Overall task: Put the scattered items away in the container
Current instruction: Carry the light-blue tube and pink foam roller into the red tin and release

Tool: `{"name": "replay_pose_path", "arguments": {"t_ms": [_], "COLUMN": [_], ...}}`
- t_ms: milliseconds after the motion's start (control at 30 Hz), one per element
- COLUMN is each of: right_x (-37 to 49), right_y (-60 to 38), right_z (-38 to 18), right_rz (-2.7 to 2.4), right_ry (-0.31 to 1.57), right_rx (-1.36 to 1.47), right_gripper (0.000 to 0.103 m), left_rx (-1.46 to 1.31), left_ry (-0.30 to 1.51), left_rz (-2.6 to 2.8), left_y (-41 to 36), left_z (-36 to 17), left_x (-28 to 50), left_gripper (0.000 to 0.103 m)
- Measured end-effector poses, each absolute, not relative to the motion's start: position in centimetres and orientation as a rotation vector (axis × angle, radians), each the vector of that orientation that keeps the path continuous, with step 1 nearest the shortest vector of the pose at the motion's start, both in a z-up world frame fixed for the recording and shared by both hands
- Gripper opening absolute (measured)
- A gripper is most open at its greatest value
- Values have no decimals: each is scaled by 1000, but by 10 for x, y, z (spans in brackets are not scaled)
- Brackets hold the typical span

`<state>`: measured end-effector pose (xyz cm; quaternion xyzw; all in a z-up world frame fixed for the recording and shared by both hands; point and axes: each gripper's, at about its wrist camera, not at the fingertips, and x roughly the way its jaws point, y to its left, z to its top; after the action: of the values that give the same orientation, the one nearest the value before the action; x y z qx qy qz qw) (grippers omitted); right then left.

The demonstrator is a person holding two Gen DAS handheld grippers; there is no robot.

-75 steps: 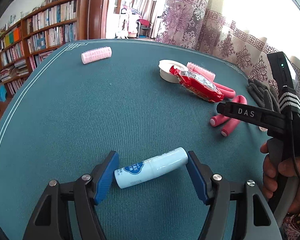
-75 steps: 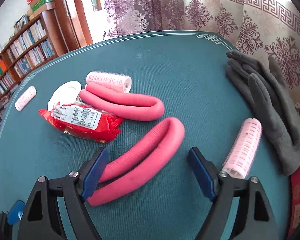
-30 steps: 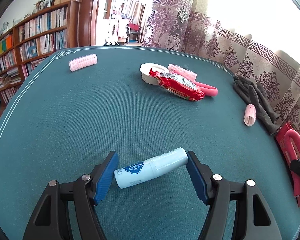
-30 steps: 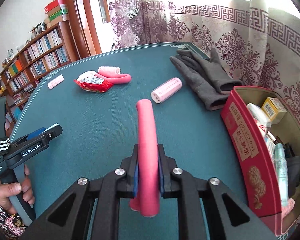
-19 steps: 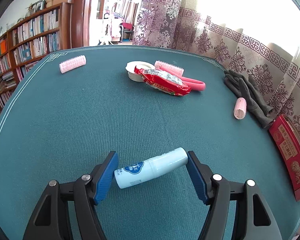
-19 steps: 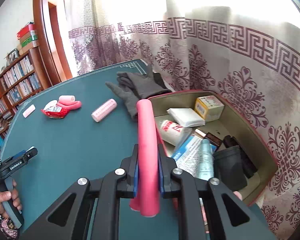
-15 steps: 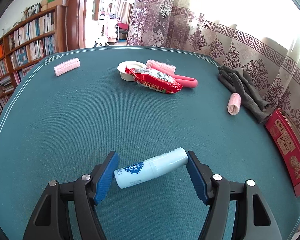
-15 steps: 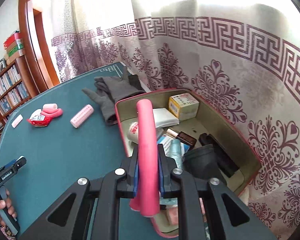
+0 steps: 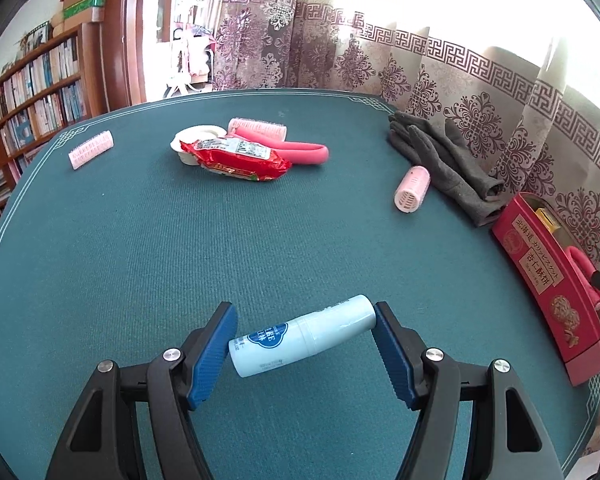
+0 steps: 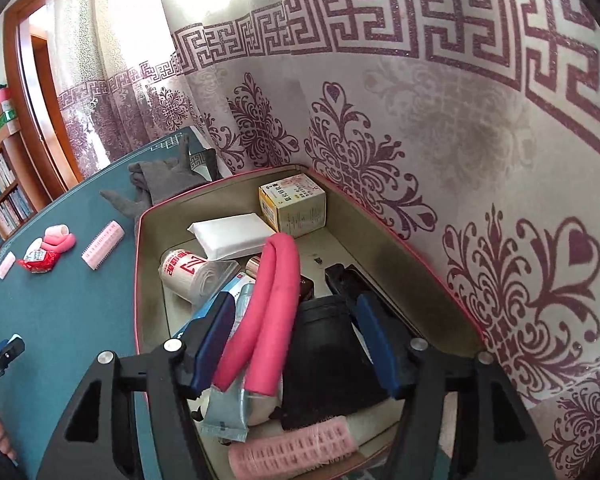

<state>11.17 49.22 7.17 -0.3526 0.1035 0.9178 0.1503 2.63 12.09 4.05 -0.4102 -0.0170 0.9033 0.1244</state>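
The red rectangular tin box (image 10: 140, 216) is already holding a white packet, a yellow-and-white carton, a white roll, dark items and a pink hair roller. The right gripper (image 10: 296, 340) is hanging above it, its jaws opening around the folded pink foam curler (image 10: 272, 300), which is dropping inside. The left gripper (image 9: 302, 350) is clamping a pale blue bottle (image 9: 300, 338) short of the box. Beyond the box, on the green worktop (image 9: 140, 248), grey gloves, pink rollers, another foam curler, a red packet and a white tub are waiting.
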Motion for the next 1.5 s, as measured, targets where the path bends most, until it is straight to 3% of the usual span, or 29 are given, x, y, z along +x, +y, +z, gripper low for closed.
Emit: {"name": "replay_pose_path", "arguments": {"t_ms": [233,800,1100,1133,1167,1200,1500], "right_x": [125,135,140,140,140,140,142], "right_y": [481,496,492,492,492,492,489], "right_z": [71,62,67,66,66,66,70], "right_rz": [2674,2547,2509,2508,2508,2508,2543], "right_ry": [74,-77,-147,-145,-143,-141,-105], "right_rx": [-949,-901,-827,-826,-827,-829,-817], "right_gripper": [67,67,68,69,70,70,78], "left_rx": [-1122,-949,-915,-915,-915,-907,-944], "left_ry": [81,189,235,245,261,270,181], "left_rz": [2548,2347,2220,2211,2213,2225,2337], "left_y": [187,318,374,378,381,381,338], "left_z": [58,114,115,114,113,112,105], "left_x": [30,23,25,26,27,29,16], "left_gripper": [70,70,71,78,93,97,98]}}
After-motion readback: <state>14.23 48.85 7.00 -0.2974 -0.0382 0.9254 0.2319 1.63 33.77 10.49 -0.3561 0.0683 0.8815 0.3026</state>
